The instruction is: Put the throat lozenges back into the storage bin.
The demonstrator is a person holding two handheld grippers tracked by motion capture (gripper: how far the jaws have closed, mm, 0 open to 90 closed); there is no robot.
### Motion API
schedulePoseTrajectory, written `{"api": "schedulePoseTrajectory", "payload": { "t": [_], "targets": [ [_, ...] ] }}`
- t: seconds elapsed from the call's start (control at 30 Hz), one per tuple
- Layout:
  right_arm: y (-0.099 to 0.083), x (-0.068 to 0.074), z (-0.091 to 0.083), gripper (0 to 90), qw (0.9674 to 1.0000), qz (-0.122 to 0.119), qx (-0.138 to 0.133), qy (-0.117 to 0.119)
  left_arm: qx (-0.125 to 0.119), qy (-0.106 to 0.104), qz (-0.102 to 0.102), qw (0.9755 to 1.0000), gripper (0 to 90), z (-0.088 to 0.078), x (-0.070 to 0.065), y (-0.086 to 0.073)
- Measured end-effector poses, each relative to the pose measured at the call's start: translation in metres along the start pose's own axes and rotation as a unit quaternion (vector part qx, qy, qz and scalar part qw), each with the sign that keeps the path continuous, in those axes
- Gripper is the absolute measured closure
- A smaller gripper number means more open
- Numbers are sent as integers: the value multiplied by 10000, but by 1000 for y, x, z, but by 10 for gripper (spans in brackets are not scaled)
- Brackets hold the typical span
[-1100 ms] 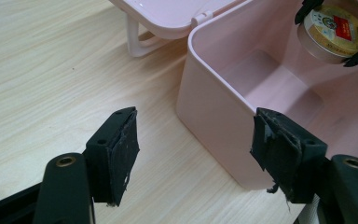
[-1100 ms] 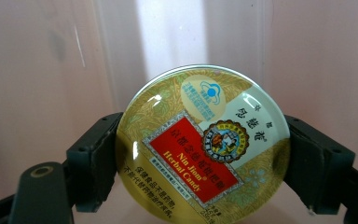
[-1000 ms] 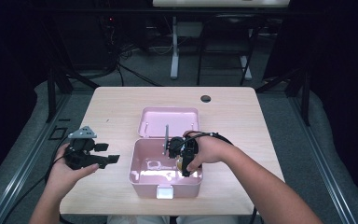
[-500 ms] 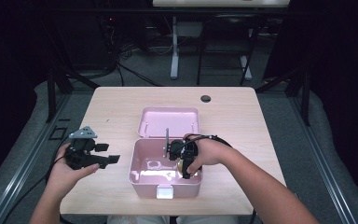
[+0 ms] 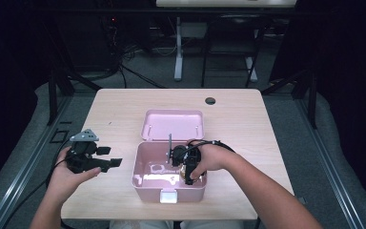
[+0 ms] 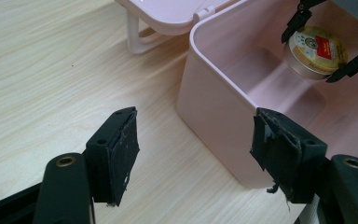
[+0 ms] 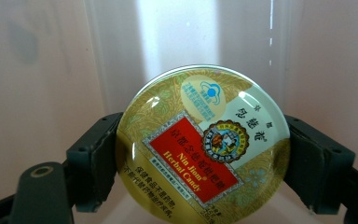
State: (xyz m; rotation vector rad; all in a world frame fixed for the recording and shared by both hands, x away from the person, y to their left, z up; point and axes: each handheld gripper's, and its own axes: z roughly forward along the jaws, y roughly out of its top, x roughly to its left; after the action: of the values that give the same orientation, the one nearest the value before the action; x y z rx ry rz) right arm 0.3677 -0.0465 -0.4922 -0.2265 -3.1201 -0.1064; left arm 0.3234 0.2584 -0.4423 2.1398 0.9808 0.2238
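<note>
**Candy tin held inside the pink box**

Right now the right tool (image 5: 187, 168) hangs inside the open pink box (image 5: 141, 177), its two jaws clamped on opposite edges of a round gold candy tin (image 7: 203, 145). The right gripper view shows the tin face-on, pinched between the two black pads, with its red label reading "Nin Jiom Herbal Candy" and the pale pink wall of the box behind it. From the left gripper view the tin (image 6: 315, 51) can be seen tilted within the box's inner space, gripped by the right tool (image 6: 328, 49); whether its lower edge touches the box floor cannot be told.

The box stands near the person's edge of the wooden worktop (image 5: 238, 119), with its lid (image 5: 172, 125) swung back and lying open behind it. The white latch (image 5: 167, 196) sits at the middle of its front wall.

The left tool (image 5: 109, 161) is held above the worktop to the left of the box, apart from it, pointing toward the box's left wall. Its jaws stand wide apart with nothing between them; the left gripper view shows the worn black pads (image 6: 125, 154) framing the box's near corner (image 6: 205, 116) and bare wood.

A small dark round hole (image 5: 210, 101) lies in the worktop toward the far edge, well apart from the box.
</note>
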Motion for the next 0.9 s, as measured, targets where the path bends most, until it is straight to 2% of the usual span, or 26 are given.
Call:
{"api": "schedulePoseTrajectory", "payload": {
  "t": [0.37, 0.5, 0.9],
  "targets": [
    [0, 2, 5, 202, 9998, -184, 29, 21, 3, -2, 1, 10000, 314, 1, 0, 0],
    [-1, 2, 8, 202, 9995, -319, 76, 16, 1, 3, -7, 10000, 314, 1, 0, 0],
    [-2, 2, 11, 202, 9991, -419, 64, 17, 30, 11, 1, 10000, 314, 2, 1, 0]
  ]
}}
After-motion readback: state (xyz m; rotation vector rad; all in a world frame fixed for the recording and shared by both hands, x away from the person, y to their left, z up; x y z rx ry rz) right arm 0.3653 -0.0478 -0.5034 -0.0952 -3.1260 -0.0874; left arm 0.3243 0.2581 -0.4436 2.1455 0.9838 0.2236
